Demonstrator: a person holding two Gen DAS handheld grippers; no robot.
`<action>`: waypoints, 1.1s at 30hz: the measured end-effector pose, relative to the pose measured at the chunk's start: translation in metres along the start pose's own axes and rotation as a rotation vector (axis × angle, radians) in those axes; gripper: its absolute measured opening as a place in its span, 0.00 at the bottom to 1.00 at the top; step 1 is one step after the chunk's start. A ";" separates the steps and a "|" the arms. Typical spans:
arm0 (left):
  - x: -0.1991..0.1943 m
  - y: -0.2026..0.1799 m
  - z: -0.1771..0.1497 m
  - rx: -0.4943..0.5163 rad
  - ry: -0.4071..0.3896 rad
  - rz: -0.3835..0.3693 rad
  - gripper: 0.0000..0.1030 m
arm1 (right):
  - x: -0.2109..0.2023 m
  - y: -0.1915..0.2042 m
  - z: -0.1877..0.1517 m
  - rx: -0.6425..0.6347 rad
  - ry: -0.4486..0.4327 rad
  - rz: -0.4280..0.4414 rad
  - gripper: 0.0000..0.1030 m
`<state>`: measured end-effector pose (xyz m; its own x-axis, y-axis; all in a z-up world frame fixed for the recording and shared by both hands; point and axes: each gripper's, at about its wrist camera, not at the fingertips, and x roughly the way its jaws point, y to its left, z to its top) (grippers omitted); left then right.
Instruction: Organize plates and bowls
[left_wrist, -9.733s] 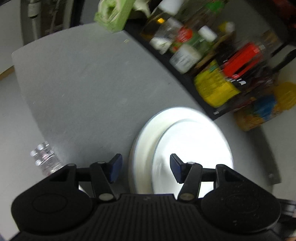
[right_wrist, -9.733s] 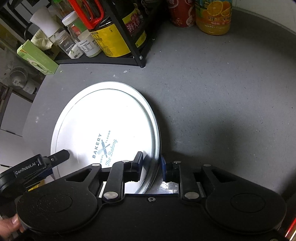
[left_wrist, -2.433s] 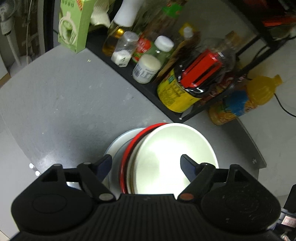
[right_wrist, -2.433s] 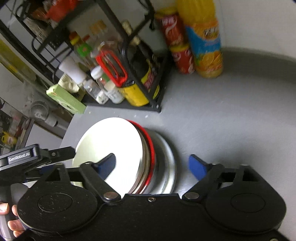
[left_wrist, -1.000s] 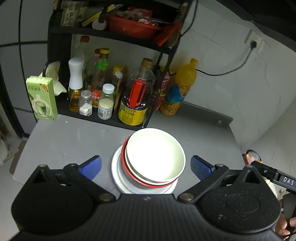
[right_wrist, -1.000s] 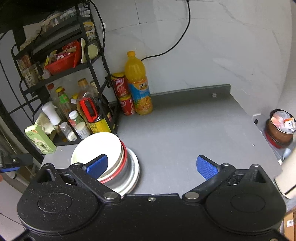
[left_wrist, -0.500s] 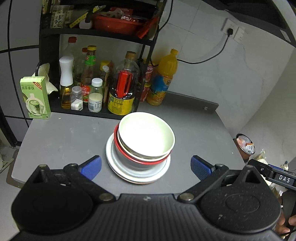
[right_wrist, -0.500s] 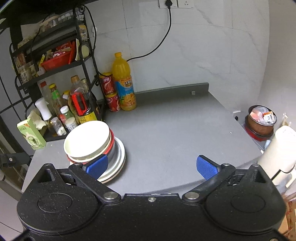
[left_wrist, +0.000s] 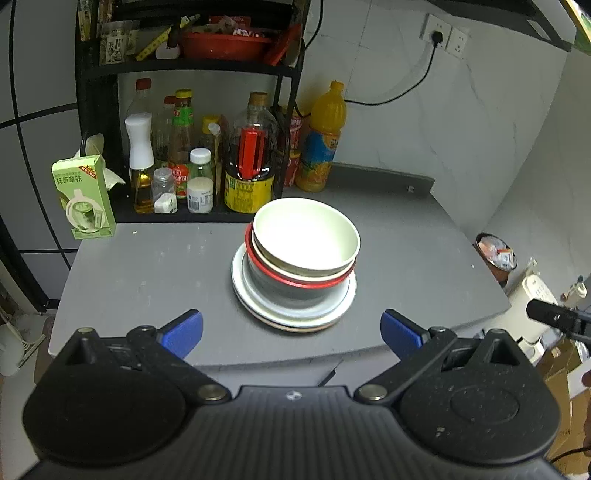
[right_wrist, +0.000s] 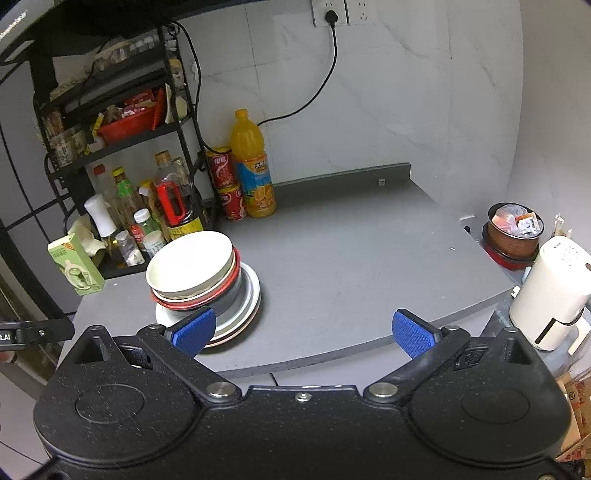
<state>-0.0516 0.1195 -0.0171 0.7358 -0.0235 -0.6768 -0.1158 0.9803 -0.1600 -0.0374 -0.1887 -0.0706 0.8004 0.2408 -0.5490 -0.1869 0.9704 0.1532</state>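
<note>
My left gripper (left_wrist: 291, 332) is showing matt, speckled black plastic with blue textured pads (left_wrist: 183, 331) and shiny metal pivots. The top bowl (left_wrist: 306, 236) is looking smooth, cream and semi-glossy; the plates (left_wrist: 295, 314) are gleaming white. The counter (left_wrist: 155, 273) is lying matt grey, scuffed. The rack (left_wrist: 96, 70) is looking like black metal.

The plates (left_wrist: 295, 314) at the bottom of the stack show only their rims, so I cannot count them. In the right wrist view a blue pad (right_wrist: 194, 329) covers part of the stack. The labels on the bottles (left_wrist: 192, 162) are too small to read.
</note>
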 end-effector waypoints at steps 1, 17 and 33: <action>-0.001 0.000 -0.002 0.007 0.002 -0.003 0.99 | -0.003 0.001 -0.001 -0.004 -0.008 -0.004 1.00; -0.021 -0.008 -0.014 0.077 -0.004 -0.020 0.99 | -0.024 0.016 -0.017 0.035 0.046 0.007 1.00; -0.028 0.001 -0.016 0.084 0.004 -0.048 0.99 | -0.028 0.029 -0.018 0.021 0.046 -0.002 1.00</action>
<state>-0.0831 0.1178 -0.0094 0.7368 -0.0716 -0.6723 -0.0237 0.9910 -0.1314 -0.0756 -0.1673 -0.0659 0.7736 0.2400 -0.5865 -0.1731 0.9703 0.1688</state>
